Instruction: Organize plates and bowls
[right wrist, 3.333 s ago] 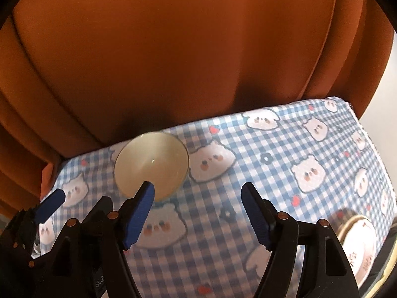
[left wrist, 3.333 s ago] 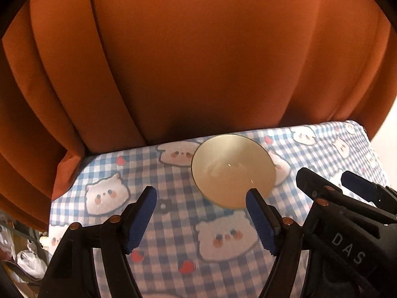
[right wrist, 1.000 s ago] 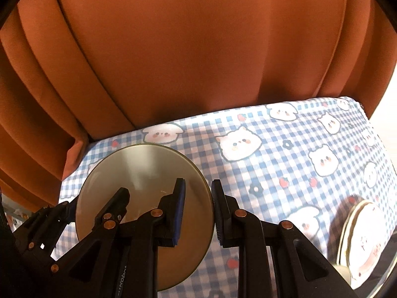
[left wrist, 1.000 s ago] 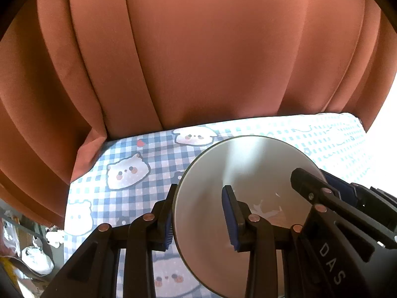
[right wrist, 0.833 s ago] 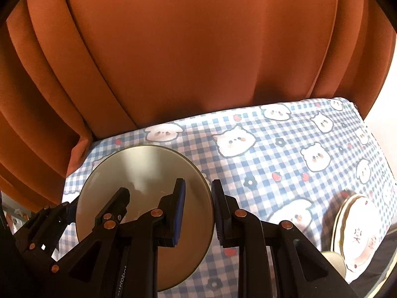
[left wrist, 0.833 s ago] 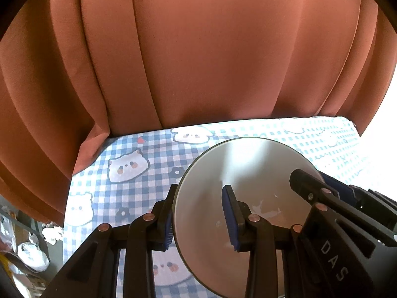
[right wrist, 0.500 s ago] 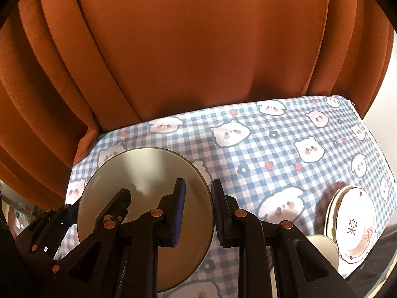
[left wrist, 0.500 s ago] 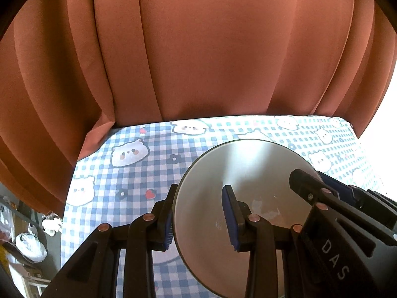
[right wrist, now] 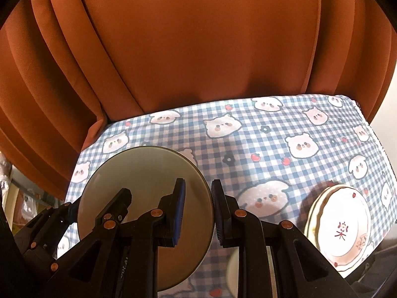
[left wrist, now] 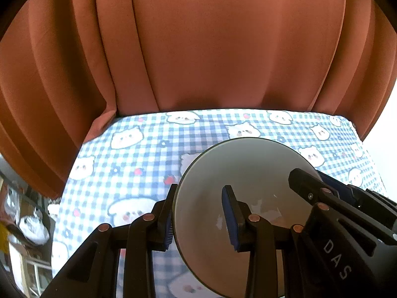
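A pale beige bowl (left wrist: 248,173) is held up over the checked tablecloth (left wrist: 139,154) by both grippers. My left gripper (left wrist: 198,219) is shut on its left rim, one finger inside and one outside. My right gripper (right wrist: 197,213) is shut on its right rim; the bowl shows in the right wrist view (right wrist: 146,178) too. A small stack of white plates (right wrist: 340,226) with red marks lies on the cloth at the right, with part of a pale bowl (right wrist: 233,270) in front of it, partly hidden by my right gripper.
An orange curtain (left wrist: 211,49) hangs behind the table's far edge. The table's left edge drops to cluttered floor (left wrist: 32,223). The cloth's right edge (right wrist: 374,136) is near a white wall.
Both grippers closed on the bowl's rim and lifted it off the cloth. They have since drawn back and up, so more of the table and the plate stack come into view.
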The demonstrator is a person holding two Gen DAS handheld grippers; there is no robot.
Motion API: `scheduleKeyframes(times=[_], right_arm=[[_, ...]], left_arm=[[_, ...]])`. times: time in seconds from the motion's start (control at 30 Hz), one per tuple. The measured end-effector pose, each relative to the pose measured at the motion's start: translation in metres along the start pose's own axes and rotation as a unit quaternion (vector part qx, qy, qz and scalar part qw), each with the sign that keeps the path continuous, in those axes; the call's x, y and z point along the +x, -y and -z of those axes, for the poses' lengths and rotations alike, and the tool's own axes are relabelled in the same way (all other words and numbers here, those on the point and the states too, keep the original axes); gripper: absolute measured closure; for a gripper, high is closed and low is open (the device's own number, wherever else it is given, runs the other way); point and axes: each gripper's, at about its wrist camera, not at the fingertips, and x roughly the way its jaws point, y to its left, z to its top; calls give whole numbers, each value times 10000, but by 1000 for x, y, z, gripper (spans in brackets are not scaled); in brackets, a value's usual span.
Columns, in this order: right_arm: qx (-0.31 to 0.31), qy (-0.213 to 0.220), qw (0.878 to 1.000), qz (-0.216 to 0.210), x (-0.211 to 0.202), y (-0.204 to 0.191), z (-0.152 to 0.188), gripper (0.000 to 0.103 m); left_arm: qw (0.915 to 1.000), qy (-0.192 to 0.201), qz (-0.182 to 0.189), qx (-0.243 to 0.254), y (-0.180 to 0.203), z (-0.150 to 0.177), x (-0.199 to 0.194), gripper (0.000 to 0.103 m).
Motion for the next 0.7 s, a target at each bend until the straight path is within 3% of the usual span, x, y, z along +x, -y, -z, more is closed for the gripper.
scheduleKeyframes(times=[0.33, 0.7], right_arm=[[-134, 7, 9994, -328, -17, 58, 22, 78], [-277, -107, 9990, -334, -26, 113, 47, 78]], left_arm=[[9996, -26, -260, -92, 54, 30, -14, 69], [9996, -124, -194, -178, 102, 59, -17, 69]])
